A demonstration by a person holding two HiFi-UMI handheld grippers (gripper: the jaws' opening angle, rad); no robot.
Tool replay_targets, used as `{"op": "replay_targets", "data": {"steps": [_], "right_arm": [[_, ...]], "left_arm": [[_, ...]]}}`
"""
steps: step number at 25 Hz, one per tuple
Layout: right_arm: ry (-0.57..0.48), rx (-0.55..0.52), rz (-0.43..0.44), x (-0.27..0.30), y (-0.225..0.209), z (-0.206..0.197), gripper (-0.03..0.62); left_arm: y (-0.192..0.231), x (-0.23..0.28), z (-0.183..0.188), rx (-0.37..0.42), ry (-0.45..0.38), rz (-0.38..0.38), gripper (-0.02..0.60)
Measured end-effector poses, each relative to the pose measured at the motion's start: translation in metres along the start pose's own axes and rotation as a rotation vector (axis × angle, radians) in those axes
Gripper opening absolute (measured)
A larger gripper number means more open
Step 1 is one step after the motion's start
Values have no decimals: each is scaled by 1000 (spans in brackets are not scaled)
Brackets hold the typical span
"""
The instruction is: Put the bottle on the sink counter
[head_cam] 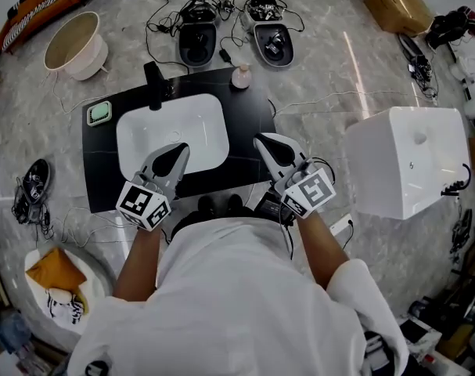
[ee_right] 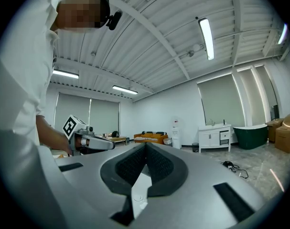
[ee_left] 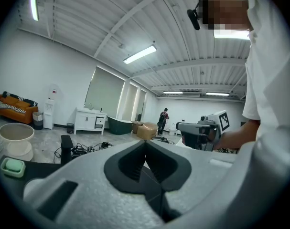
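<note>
Small pinkish bottle stands upright on black tabletop just behind-right of sink, prob light, rigid plastic, bit slick, so grab mid-body; L gripper & R gripper both clenched on nothing, held near torso, tips toward sink.

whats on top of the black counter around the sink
A black faucet, a green soap dish and a small bottle at the back edge. The left gripper and right gripper cover parts of the front, which stay unseen.
</note>
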State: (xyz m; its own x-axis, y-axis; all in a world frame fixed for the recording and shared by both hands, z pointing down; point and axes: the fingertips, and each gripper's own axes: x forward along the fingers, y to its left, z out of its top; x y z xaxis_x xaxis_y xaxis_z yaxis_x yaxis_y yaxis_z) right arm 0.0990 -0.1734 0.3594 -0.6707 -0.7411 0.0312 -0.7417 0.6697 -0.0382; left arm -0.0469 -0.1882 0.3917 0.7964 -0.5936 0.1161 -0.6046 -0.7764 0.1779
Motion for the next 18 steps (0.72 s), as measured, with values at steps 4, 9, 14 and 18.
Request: {"op": "replay_targets", "data": {"steps": [4, 9, 14, 18], "right_arm": [[5, -35, -19, -10, -6, 5, 14], [7, -58, -11, -18, -4, 12, 14], [12, -63, 9, -18, 2, 11, 14], [18, -52, 12, -16, 4, 6, 14]], "left_arm": [[-3, 2, 0, -5, -7, -8, 14], [-10, 4, -1, -20, -6, -23, 14], [-12, 3, -3, -26, -5, -43, 14], [-14, 5, -6, -8, 9, -61, 14]]}}
